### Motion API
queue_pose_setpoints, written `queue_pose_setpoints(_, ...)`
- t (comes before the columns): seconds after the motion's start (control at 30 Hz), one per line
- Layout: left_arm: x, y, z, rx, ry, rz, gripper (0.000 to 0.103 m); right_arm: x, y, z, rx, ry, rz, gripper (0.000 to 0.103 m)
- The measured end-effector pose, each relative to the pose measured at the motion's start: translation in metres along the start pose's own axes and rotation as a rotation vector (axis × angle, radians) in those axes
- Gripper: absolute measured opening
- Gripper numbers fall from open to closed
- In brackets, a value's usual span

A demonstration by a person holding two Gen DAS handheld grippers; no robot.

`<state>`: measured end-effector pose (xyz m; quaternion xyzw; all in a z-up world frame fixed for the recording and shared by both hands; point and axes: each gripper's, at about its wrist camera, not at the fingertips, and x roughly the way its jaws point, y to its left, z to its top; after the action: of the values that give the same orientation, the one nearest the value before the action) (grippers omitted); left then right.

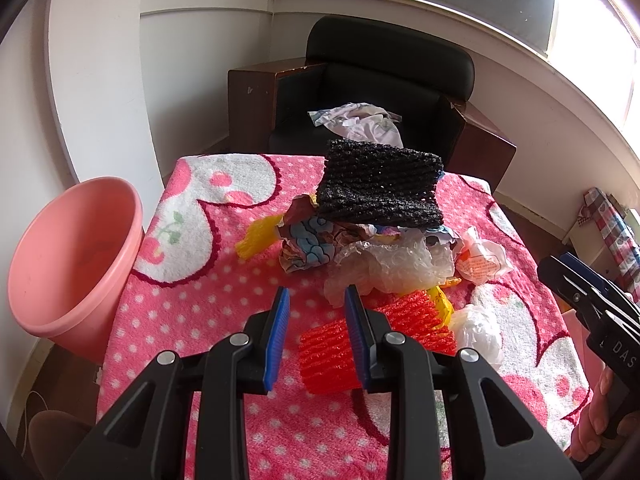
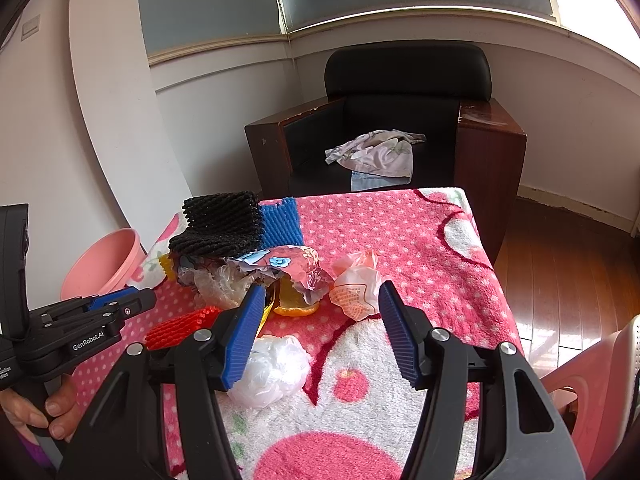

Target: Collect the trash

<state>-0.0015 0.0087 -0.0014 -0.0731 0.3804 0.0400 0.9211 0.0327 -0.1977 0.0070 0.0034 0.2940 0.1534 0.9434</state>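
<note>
A heap of trash lies on the pink dotted towel [image 1: 208, 320] that covers the table. It holds a black foam net [image 1: 380, 188], a crumpled coloured wrapper [image 1: 308, 240], clear plastic film [image 1: 392, 264], a white-and-orange wrapper [image 2: 356, 288] and a white bag ball [image 2: 272, 368]. My left gripper [image 1: 318, 300] hovers open and empty, just left of a red foam net [image 1: 332, 356]. My right gripper [image 2: 320, 292] is open wide above the towel, short of the orange wrapper, holding nothing. A pink bin [image 1: 76, 256] stands off the table's left edge.
A black armchair [image 2: 400, 120] with a crumpled cloth [image 2: 376, 154] on its seat stands behind the table. A blue foam net [image 2: 280, 224] lies by the black one. A pink plastic chair [image 2: 580, 380] is at the right, over wooden floor [image 2: 560, 264].
</note>
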Motion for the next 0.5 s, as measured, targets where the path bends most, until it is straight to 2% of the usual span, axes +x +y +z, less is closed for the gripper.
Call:
queue_pose_setpoints(0.4,-0.0002,-0.0001,-0.0009,-0.002,0.001,-0.01,0.028,0.0,0.0015,-0.0006,-0.003,0.003,0.002,0.06)
queue_pose_setpoints(0.5,0.0001,0.0016,-0.0026,0.0,-0.003,-0.026,0.033,0.0003,0.0018,-0.0015,-0.005,0.006,0.003,0.06)
